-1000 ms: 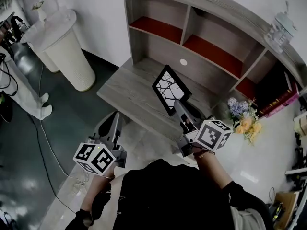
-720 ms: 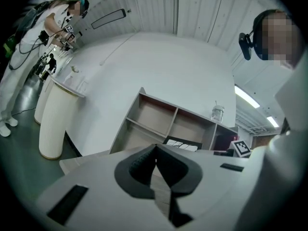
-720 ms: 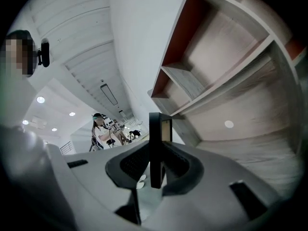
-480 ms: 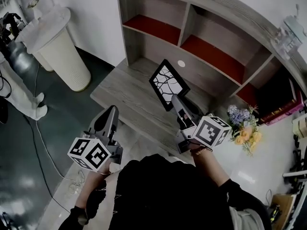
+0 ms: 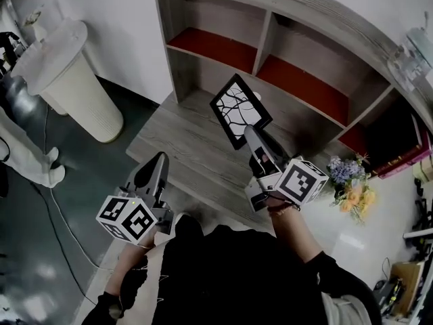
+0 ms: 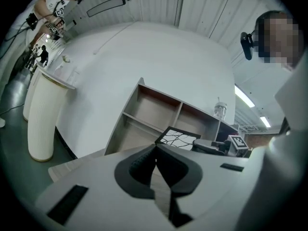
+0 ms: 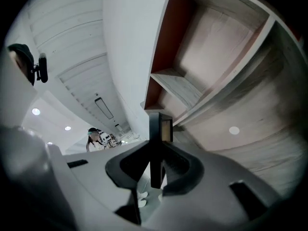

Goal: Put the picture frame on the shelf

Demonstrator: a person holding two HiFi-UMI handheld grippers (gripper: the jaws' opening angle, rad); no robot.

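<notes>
Person: black top (image 5: 237,276) at the bottom of the head view, both forearms stretched forward.
Left gripper (image 5: 160,158): low on the left, out over the front edge of the wooden platform (image 5: 179,147). Jaws pressed together, nothing between them. Its marker cube (image 5: 132,219) sits close to the body.
Right gripper (image 5: 249,128): further forward and higher than the left one, pointing toward the shelf. Jaws pinch the lower edge of the picture frame (image 5: 239,110); the right gripper view shows the frame edge-on, a dark bar standing between the pads.
Picture frame: black border, white face with a bare-branch drawing. Held in the air above the platform, tilted, face turned up toward the head camera. It is in front of the shelf's lower opening and not resting on any board.
Wooden platform: grey wood grain, low to the floor (image 5: 47,235), joined to the foot of the shelf.
Shelf (image 5: 267,36): grey wood frame, upright dividers, red boards in the upper bays.
Left of shelf: white ribbed pedestal (image 5: 71,80) against the white wall.
Right of shelf: bunch of flowers (image 5: 348,181), blue and orange, just beside the right gripper's cube.
Top of shelf, far right: clear jar (image 5: 413,53).
</notes>
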